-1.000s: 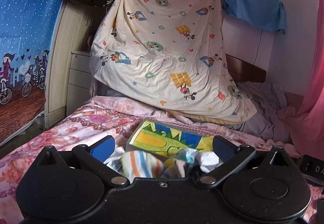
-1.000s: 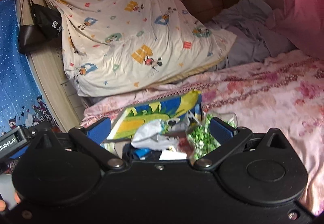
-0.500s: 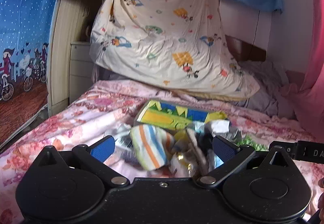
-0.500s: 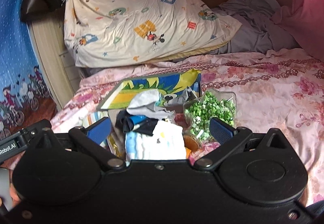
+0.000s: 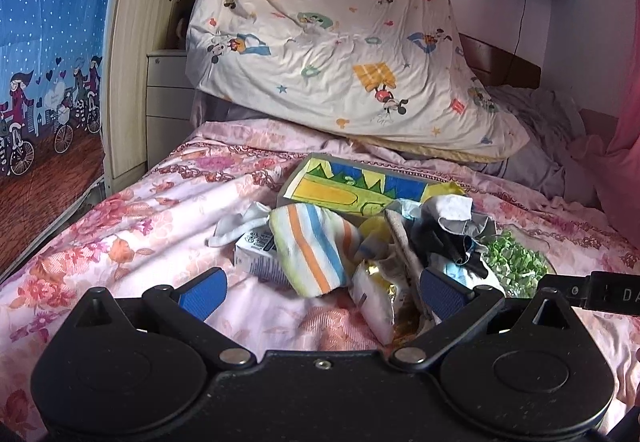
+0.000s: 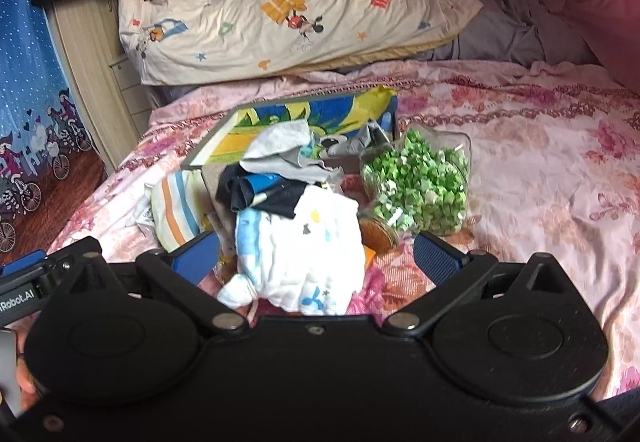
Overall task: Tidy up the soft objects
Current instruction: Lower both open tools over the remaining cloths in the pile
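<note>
Left claw [image 5: 322,294] hangs low over the bed [image 5: 132,226], spread wide with nothing between its blue pads, and it faces the near end of the pile, so I judge it is lined up to take something from this side. Just ahead of it lies the striped cloth [image 5: 310,248], draped over a small carton [image 5: 256,256], which is why the carton only peeks out at the edge. Right beside the cloth, a crumpled foil packet [image 5: 378,292] sits close to the right-hand pad; a careless close here could catch wrapper instead of fabric.

Further right the heap thickens: a grey cloth [image 6: 286,150] and a dark cloth [image 6: 256,192] are piled on top of each other at the open box [image 6: 296,118], spilling over its front edge rather than sitting inside. The box looks like the likely home for the soft things, though that is my guess.

Right claw [image 6: 316,256] is equally wide and empty, poised right over the white printed cloth [image 6: 304,258], which lies bunched between its pads. That seems the next pick. Just beside it a jar [image 6: 418,190] of green bits lies tipped on its side, cork lid [image 6: 376,234] toward the cloth, so it could roll if nudged.
</note>
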